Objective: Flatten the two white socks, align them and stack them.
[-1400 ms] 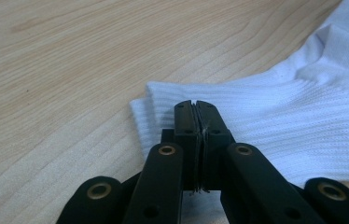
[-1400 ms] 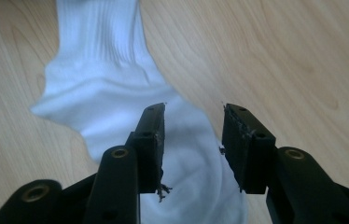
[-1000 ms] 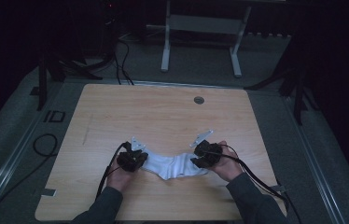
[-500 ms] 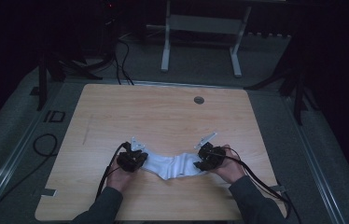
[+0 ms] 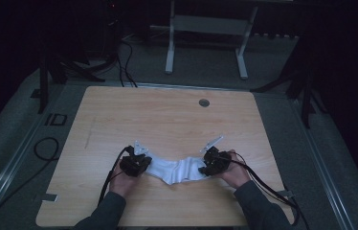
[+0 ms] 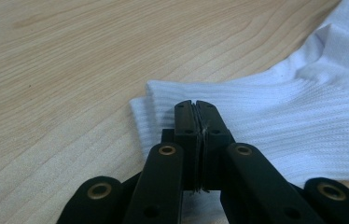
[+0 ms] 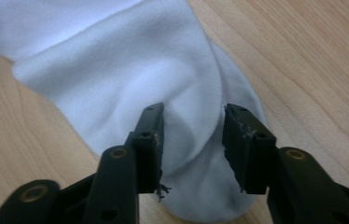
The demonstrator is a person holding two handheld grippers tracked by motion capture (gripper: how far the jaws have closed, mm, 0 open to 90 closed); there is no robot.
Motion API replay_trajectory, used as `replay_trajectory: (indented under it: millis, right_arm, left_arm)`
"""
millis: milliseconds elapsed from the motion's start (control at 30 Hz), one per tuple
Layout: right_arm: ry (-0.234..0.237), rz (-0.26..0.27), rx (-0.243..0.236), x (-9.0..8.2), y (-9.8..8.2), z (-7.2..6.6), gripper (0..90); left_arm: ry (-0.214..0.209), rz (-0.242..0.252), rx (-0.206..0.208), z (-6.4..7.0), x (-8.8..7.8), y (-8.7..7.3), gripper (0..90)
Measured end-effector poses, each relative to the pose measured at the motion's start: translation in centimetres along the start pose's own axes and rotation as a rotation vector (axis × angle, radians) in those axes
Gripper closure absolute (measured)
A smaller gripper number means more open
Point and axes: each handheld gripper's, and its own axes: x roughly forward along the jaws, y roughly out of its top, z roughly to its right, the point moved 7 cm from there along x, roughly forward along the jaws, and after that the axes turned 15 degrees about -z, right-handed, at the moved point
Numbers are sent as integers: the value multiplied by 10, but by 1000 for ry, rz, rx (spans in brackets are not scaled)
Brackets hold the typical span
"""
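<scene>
My left gripper (image 6: 196, 123) pinches the sock (image 5: 177, 170) cuff on the table (image 5: 167, 120); my right gripper (image 7: 193, 135), half open and just narrowing, straddles the toe, the sock running crosswise between them.

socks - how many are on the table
1 that I can tell: a white sock lies stretched between the two grippers near the table's front edge. A second sock could be layered under it; the folds do not show.

Left tool (image 6: 195, 135) clamped, right tool (image 7: 192, 140) agape.
</scene>
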Motion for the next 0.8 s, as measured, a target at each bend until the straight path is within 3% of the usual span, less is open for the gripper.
replay_trajectory:
  millis: [133, 300, 800]
  right_arm:
    - [20, -1, -6, -1, 0, -1, 740]
    - [17, -8, 1, -2, -2, 3, 831]
    - [15, 3, 22, -8, -9, 10, 848]
  left_arm:
    - [1, 0, 1, 0, 0, 0, 883]
    - [1, 0, 3, 0, 0, 0, 883]
    - [5, 0, 5, 1, 0, 0, 883]
